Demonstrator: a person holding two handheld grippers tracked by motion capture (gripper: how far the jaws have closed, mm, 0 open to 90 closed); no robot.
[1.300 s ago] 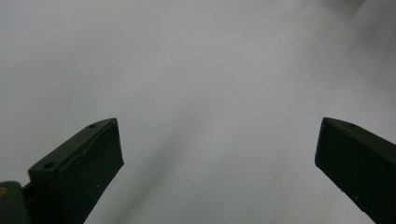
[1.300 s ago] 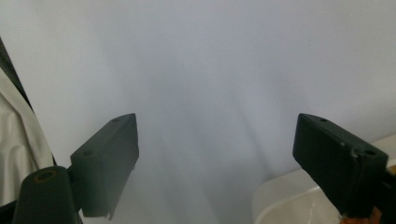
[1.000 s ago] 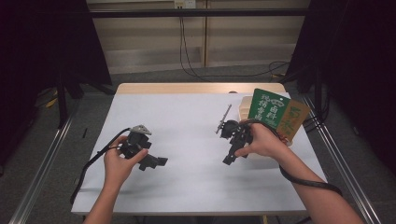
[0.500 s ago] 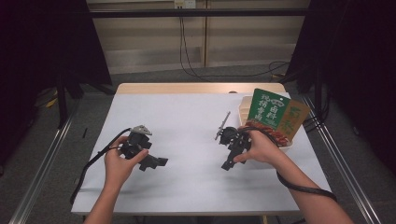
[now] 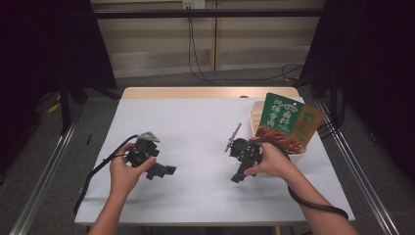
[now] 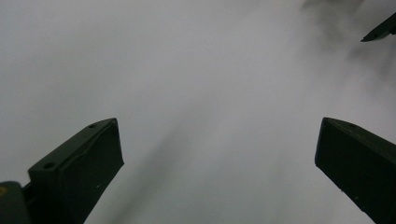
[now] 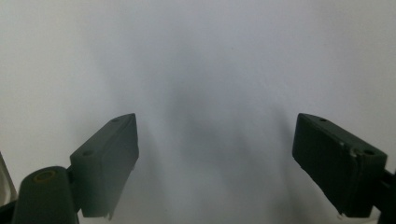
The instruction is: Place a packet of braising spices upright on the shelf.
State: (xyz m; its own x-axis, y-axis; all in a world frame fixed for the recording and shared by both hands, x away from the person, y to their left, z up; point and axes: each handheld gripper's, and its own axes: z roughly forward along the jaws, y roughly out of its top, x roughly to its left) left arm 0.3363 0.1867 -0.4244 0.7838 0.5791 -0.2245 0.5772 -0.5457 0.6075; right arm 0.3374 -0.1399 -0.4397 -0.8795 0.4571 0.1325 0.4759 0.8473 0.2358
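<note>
Snack packets (image 5: 286, 117) (in tray (image 5: 255, 128)), beside right tool (image 5: 237, 177)

The right claw (image 7: 215, 163) gapes wide over the bare white table (image 7: 210, 56).

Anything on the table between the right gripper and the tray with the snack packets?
Nothing: in the high view the right gripper sits just left of the white tray holding the snack packets; between them lies the holding hand over bare table.

The green packet (image 5: 281, 113) hides the white tray's (image 5: 255, 121) contents; its print is unreadable.
</note>
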